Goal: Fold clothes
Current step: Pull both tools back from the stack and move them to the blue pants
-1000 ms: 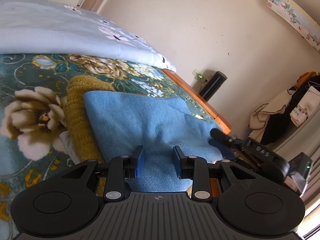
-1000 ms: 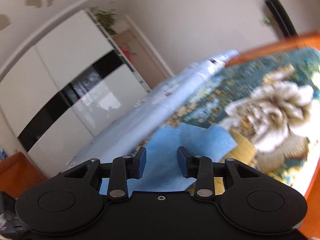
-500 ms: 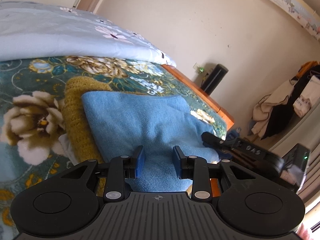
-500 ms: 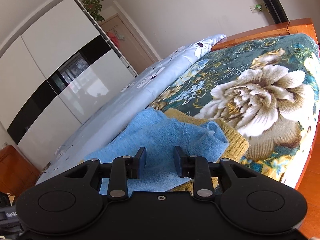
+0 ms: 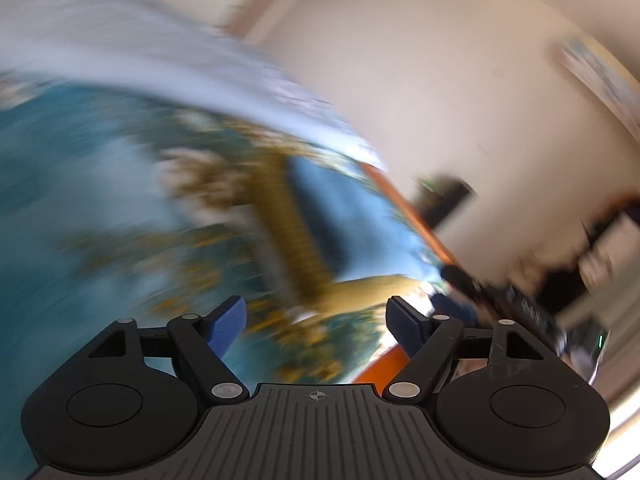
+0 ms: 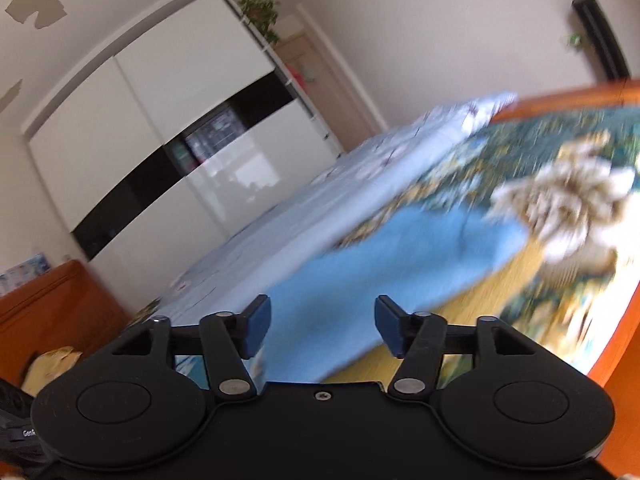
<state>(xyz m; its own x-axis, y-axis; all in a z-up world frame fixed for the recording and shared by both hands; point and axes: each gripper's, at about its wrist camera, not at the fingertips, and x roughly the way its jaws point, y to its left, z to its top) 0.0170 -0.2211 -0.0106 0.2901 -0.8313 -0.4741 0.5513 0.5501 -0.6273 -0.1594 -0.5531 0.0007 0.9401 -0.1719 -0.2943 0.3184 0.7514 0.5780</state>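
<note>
Left view motion-smeared: blue garment [image 5: 340, 216], yellow knit [image 5: 292, 236], floral bedspread [image 5: 100, 200] indistinct.

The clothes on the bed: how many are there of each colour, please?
Blue garment: 1
Mustard-yellow knit garment: 1
Total: 2, as far as the blur allows. The blue one lies on the yellow one.

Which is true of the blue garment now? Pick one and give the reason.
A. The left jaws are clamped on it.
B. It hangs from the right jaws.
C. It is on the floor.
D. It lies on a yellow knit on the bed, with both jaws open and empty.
D: the blue garment lies on the yellow knit on the bed; the left gripper and right gripper have their jaws spread, holding nothing.
</note>
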